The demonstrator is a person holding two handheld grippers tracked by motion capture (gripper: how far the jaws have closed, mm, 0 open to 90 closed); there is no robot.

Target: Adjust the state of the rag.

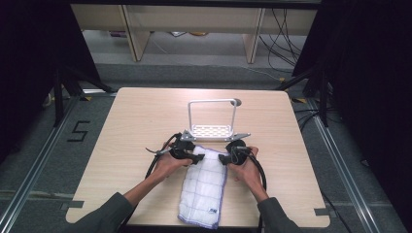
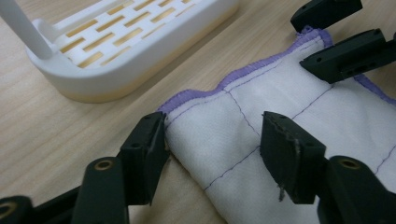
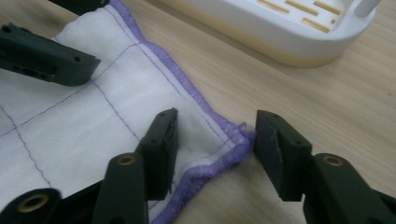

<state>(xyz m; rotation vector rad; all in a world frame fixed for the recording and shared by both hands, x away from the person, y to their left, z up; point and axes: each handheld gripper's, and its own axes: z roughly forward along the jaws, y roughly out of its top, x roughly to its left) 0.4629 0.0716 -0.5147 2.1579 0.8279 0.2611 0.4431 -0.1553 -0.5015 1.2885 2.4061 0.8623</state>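
A folded white cloth (image 1: 204, 187) with purple stitching and hem lies lengthwise on the wooden table (image 1: 136, 121), reaching toward the near edge. My left gripper (image 1: 194, 158) is open at the cloth's far left corner (image 2: 182, 112), its jaws straddling the hem. My right gripper (image 1: 224, 158) is open at the far right corner (image 3: 233, 140), one jaw over the cloth and one beside the hem. Across the cloth, the right gripper (image 2: 336, 32) faces the left one, and the left gripper (image 3: 46, 56) appears in the right gripper view. Nothing is held.
A white rack (image 1: 212, 130) with a slotted base (image 2: 116, 42) and a tall wire-like handle frame stands just beyond the cloth, close to both grippers. The same base (image 3: 289, 28) lies right behind the right corner. Dark curtains and cables surround the table.
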